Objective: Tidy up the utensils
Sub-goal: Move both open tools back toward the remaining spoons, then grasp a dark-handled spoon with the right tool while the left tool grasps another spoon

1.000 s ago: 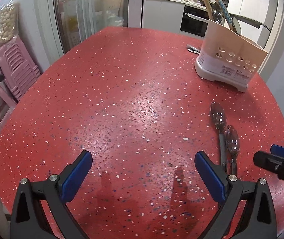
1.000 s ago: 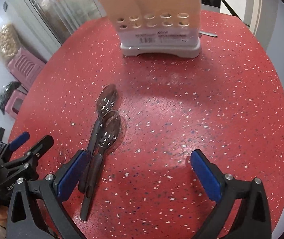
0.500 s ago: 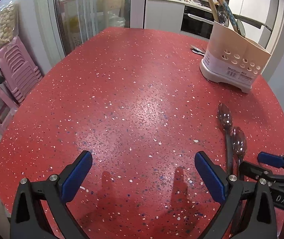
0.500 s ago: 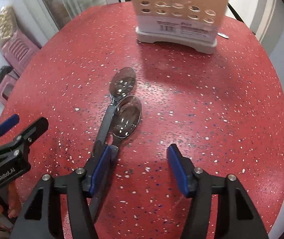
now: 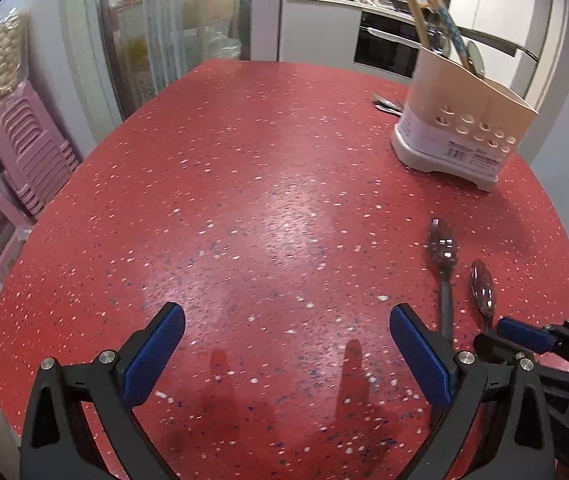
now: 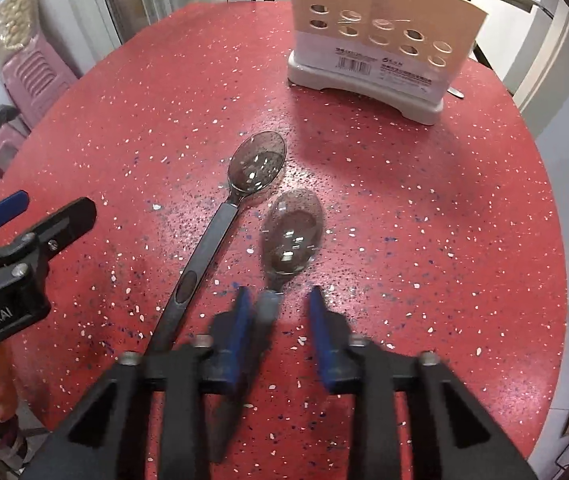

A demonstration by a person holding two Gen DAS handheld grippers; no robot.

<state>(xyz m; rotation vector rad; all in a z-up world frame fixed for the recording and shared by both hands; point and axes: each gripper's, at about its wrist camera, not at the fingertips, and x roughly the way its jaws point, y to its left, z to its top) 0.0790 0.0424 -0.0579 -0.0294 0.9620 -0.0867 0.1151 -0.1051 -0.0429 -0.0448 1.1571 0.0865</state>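
Two metal spoons lie on the red speckled table. The longer spoon lies to the left, the shorter spoon to the right. My right gripper sits low around the shorter spoon's handle, jaws half closed with a gap still showing on the right side. In the left wrist view both spoons appear, the longer spoon and the shorter spoon, with the right gripper at the shorter one's handle. My left gripper is open and empty above the table. A beige utensil holder stands beyond the spoons.
The utensil holder holds several tall utensils. More cutlery lies behind it. Pink plastic stools stand beside the table on the left. The table edge curves close on the right.
My right gripper moved forward and down onto the shorter spoon's handle and its jaws narrowed from wide open. The shorter spoon shifted away from the longer one. My left gripper stayed open.
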